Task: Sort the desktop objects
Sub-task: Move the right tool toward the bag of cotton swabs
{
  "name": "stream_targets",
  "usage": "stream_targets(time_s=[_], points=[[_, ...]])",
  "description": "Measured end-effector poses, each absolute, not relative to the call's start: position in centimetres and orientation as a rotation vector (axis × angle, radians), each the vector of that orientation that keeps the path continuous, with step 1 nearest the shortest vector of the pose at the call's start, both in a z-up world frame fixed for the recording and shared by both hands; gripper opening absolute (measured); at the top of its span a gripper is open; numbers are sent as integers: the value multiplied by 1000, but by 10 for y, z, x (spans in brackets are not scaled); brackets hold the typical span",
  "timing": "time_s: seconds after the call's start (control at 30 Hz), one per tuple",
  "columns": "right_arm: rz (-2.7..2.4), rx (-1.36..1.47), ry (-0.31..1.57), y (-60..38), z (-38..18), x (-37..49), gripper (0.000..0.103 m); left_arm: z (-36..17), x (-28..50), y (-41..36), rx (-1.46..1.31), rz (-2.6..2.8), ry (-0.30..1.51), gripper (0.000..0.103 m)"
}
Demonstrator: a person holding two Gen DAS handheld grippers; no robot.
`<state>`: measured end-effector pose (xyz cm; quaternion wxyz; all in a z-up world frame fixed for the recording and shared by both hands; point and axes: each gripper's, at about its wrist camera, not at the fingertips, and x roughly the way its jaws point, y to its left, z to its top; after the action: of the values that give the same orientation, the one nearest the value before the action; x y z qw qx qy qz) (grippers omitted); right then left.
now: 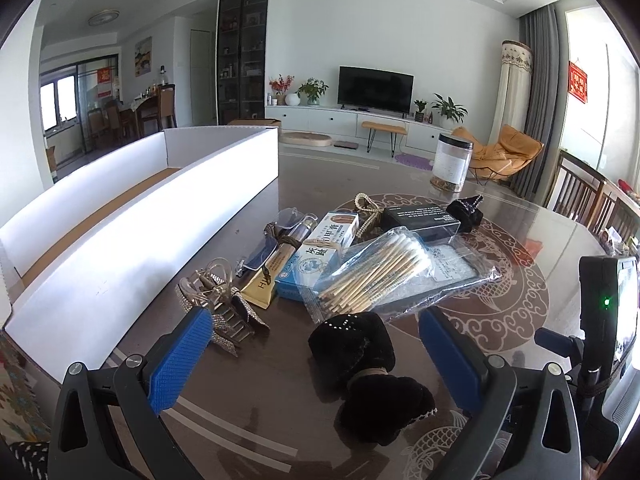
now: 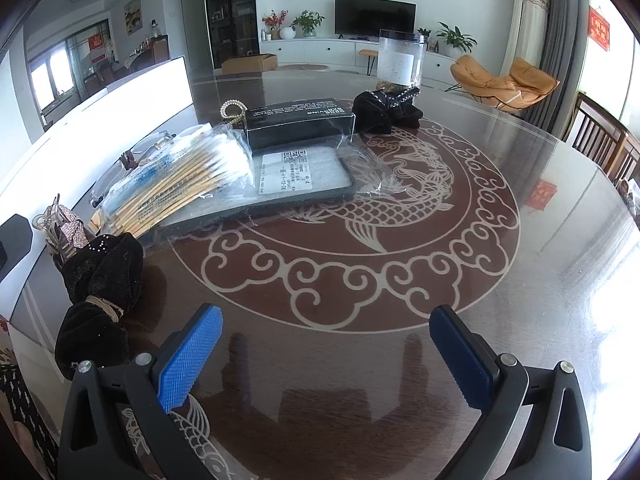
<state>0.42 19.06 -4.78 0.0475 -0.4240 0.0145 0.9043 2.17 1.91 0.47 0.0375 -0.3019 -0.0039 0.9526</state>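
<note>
A pile of small items lies on the dark round table (image 2: 520, 264). A black velvet hair bow (image 1: 368, 372) sits between the fingers of my open left gripper (image 1: 316, 328), untouched. A rhinestone hair claw (image 1: 220, 308) lies by the left finger. Behind are a bag of cotton swabs (image 1: 380, 272), a blue-white medicine box (image 1: 320, 256), a black box (image 1: 420, 218) and a bagged phone case (image 1: 456, 268). My right gripper (image 2: 326, 320) is open over bare tabletop, with the bow (image 2: 100, 280) to its left and the swabs (image 2: 188, 184) farther off.
A long white cardboard box (image 1: 132, 240) with a brown floor runs along the table's left side. A clear jar (image 1: 452, 162) stands at the far edge, a second black bow (image 2: 384, 112) near it. Wooden chairs (image 2: 600, 140) are on the right.
</note>
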Motion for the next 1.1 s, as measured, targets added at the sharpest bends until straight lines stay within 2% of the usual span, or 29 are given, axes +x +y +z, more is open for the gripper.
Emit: stream_targets(time_s=[0.23,1.1], points=[[2770,-1254,78,195,-44,9,103,3,31,34,-897,2944,121,103],[2725,-1289,31,192,-48,3,103,8,31,32,-856,2945,88,103]])
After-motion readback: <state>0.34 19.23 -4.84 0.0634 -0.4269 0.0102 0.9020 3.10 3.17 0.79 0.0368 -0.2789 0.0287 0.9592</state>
